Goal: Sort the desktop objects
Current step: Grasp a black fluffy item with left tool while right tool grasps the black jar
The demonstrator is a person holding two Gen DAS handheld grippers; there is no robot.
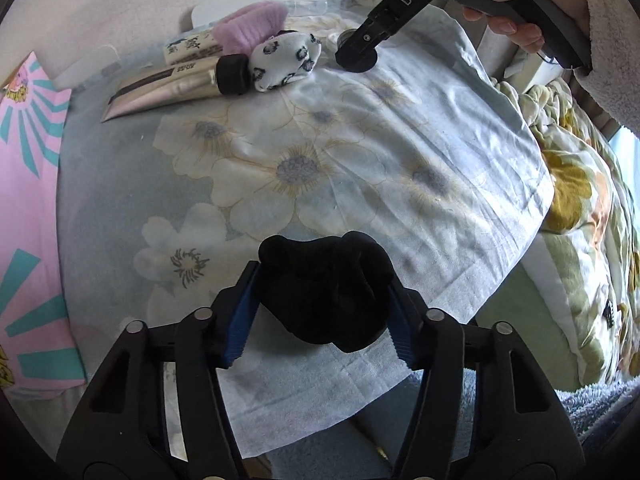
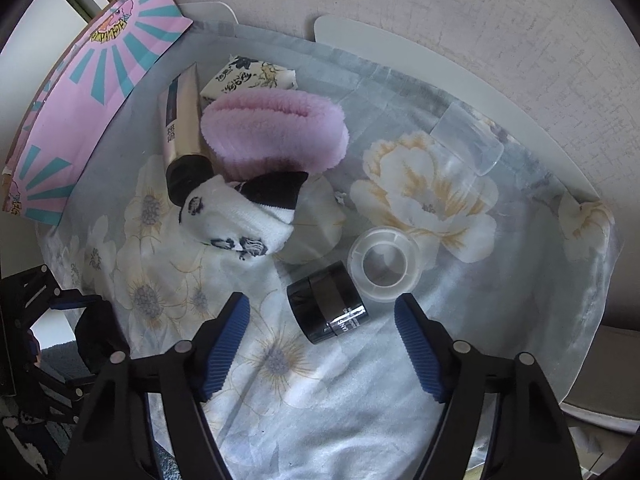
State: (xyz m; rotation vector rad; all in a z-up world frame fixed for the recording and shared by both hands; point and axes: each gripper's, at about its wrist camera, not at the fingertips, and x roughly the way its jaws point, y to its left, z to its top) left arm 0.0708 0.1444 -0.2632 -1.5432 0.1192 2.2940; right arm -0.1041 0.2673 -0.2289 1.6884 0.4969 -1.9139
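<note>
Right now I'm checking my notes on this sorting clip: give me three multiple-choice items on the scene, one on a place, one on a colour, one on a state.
1. Where does the black jar lie?
A. beside the clear tape roll
B. on the pink box
C. inside the fluffy pink sock

2. What colour is the bundle between the left gripper fingers?
A. white
B. black
C. pink

3. How is the right gripper?
A. clamped on the jar
B. holding the tube
C. open above the jar

Answers: 1 A, the jar lies on its side against the roll. 2 B, a black sock sits between the blue pads. 3 C, both pads stand clear of the jar.
</note>
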